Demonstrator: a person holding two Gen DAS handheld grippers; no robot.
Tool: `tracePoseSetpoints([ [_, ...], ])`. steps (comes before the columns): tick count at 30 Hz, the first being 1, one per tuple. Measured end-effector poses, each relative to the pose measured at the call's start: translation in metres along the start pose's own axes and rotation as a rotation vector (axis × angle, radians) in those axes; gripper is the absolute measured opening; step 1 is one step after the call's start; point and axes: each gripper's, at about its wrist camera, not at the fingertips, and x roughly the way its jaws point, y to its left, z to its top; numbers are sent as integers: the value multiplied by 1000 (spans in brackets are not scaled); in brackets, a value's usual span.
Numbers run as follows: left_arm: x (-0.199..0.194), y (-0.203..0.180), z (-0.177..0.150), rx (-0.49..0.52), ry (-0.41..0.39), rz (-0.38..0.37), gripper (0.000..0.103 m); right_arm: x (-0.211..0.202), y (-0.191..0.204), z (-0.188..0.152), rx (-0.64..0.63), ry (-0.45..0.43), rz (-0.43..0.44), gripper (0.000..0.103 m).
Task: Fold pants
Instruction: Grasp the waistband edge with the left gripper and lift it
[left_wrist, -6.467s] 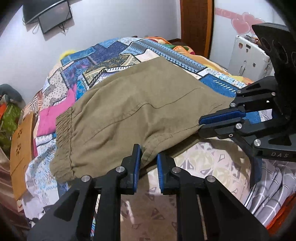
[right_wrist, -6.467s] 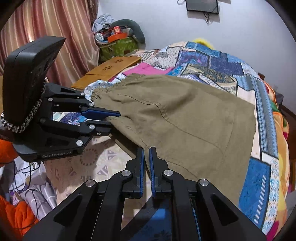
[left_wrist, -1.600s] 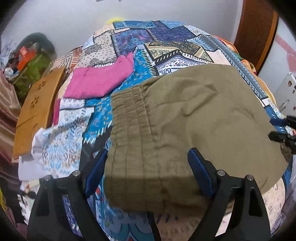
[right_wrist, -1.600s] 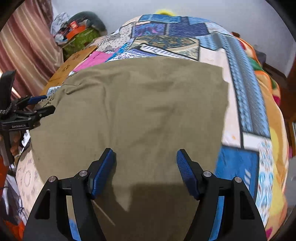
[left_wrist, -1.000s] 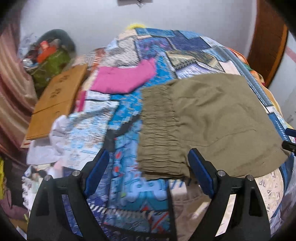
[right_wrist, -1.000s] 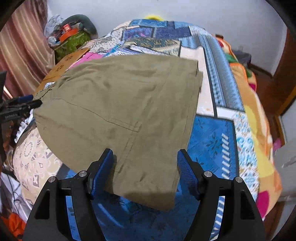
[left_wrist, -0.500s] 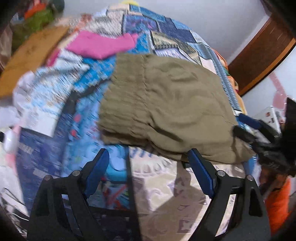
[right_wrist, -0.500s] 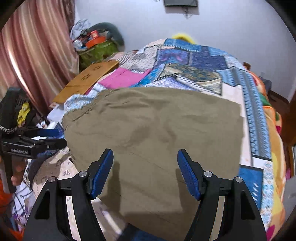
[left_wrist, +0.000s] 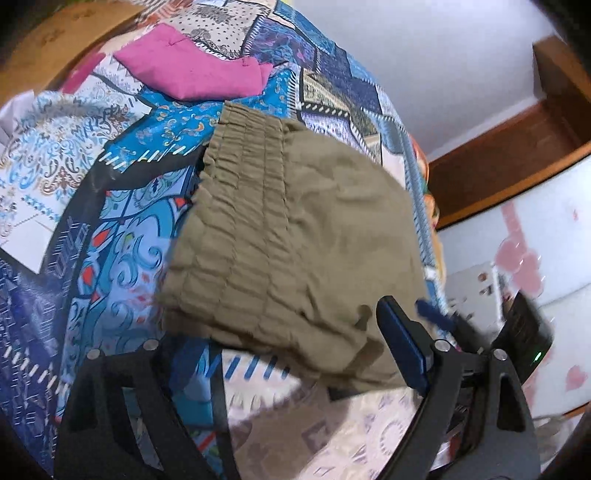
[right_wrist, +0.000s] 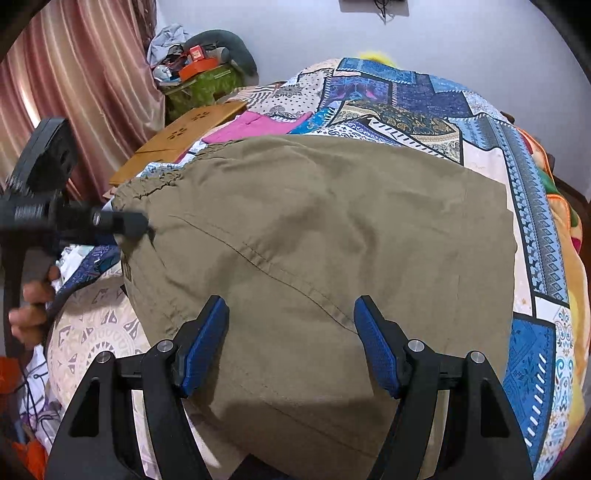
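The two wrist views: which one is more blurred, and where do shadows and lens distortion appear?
Left wrist view: motion blur smears the pants and the right hand-held gripper at the right edge. Right wrist view: sharper; only the left hand-held gripper is blurred, and a shadow darkens the pants' near edge. Both views: the fisheye bends the patchwork bedspread into a dome, with dark corners.

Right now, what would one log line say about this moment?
task: fold pants | pants: folded, flat on bed | left gripper: open, at waistband end | right gripper: open, over pants | nothing held

bare quilt (left_wrist: 122, 229) left of pants (left_wrist: 295, 236), pink cloth (left_wrist: 199, 74) beyond, wooden board (right_wrist: 184, 136) at bedside
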Motion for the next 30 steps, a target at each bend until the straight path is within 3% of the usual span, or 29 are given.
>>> tracePoseSetpoints([
  [2,2,0,6,-9,-4,11,78,-1,0,0,-2,-2,2,68],
  [4,6,0,12,-6,-8,44,64,-1,-2,0,0,-5,8,68],
  [5,8,-1,14,2,-11,73,51,-1,-2,0,-1,-6,9,68],
  [9,8,-7,17,52,-44,146,40,-2,-2,-1,6,-13,11,68],
  [17,-13,-28,-6,244,-141,384,36,-16,-11,-9,51,-8,-1,66],
  [23,-28,-29,-28,394,-199,642,36,-28,-14,-21,70,-18,11,66],
  [30,-60,-65,-29,481,-309,692,32,-38,-26,-31,132,-36,7,66],
])
